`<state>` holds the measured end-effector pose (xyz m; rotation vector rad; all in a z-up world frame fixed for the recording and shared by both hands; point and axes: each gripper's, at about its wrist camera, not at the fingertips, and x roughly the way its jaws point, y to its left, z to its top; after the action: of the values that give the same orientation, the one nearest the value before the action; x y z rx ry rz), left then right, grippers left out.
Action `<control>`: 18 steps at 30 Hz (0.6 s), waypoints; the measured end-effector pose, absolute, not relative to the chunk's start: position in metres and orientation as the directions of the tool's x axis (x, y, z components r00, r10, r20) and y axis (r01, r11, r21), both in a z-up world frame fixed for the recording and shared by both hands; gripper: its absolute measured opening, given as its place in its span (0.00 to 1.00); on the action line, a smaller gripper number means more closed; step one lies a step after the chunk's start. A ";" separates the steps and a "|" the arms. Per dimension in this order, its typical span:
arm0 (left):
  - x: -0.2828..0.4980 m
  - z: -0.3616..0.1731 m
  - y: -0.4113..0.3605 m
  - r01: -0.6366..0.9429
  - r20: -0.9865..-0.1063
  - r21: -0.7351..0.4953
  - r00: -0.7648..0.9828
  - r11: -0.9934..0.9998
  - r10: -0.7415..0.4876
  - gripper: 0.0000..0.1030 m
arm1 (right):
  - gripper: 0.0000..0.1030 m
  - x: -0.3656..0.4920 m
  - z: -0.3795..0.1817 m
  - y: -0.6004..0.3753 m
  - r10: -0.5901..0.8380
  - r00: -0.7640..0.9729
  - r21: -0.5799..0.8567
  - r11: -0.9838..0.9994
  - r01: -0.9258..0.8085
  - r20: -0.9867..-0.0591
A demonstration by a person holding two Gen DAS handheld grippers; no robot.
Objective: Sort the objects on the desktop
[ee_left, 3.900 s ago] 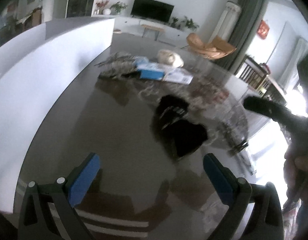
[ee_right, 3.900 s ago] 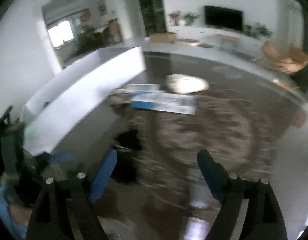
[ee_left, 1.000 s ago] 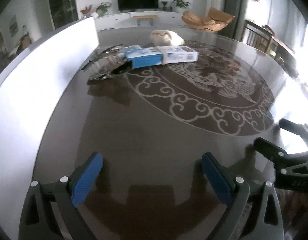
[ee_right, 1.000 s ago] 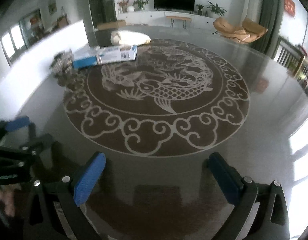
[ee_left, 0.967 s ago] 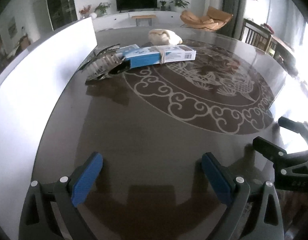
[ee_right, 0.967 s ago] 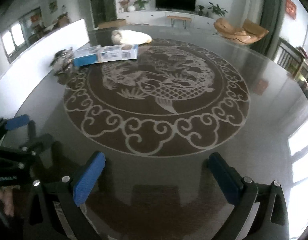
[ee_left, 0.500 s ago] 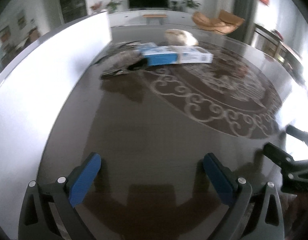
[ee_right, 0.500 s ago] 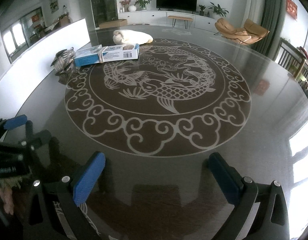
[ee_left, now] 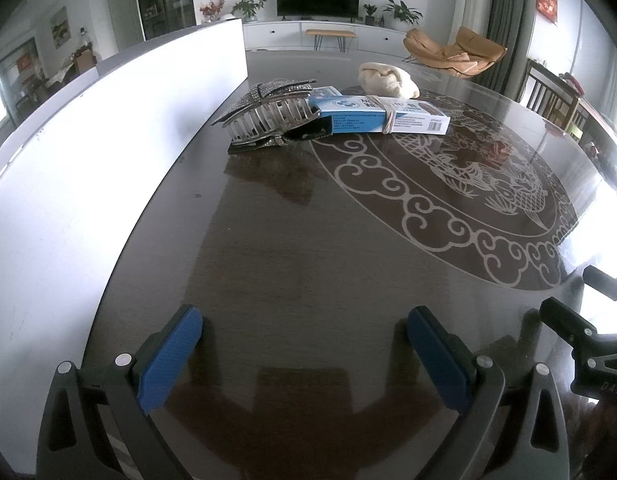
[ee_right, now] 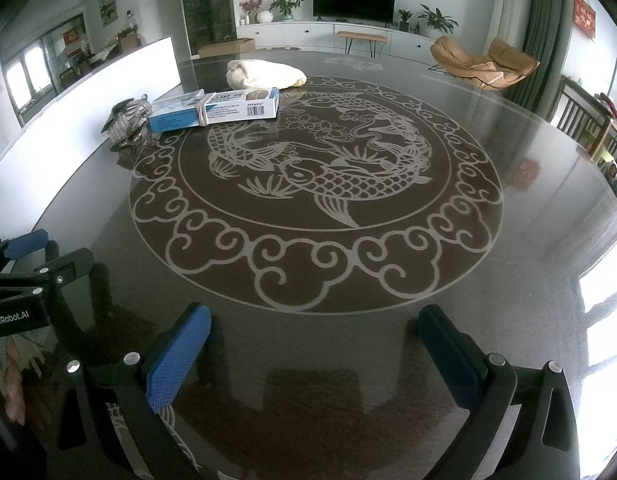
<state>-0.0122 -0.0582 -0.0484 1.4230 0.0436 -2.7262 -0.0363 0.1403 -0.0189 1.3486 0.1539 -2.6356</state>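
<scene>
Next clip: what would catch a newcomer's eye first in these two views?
The big pale fish-and-cloud medallion inlaid in the dark glossy table dominates the right view. At the far left edge of that pattern sits a small cluster: a rhinestone hair claw touching a blue-and-white box, with a cream cloth bundle just behind. Both grippers, left and right, hover open and empty over the near edge.

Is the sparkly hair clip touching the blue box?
Touching: in the left wrist view the hair clip overlaps and leans against the blue box end, no gap.
</scene>
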 end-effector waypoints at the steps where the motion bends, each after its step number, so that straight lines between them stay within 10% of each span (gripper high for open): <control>1: -0.012 -0.048 -0.058 0.072 -0.820 0.005 -0.570 -0.997 -0.045 1.00 | 1.00 -0.036 -0.019 0.140 -0.110 -0.574 -0.011 -0.979 0.203 -0.812; 18: -0.012 -0.048 -0.058 0.079 -0.819 0.004 -0.572 -0.997 -0.049 1.00 | 1.00 -0.049 -0.007 0.141 -0.200 -0.589 0.061 -0.967 0.248 -0.783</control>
<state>-0.0119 -0.0584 -0.0476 1.4171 0.0503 -2.7226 -0.0494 0.1411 -0.0071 1.2678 0.0789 -2.5954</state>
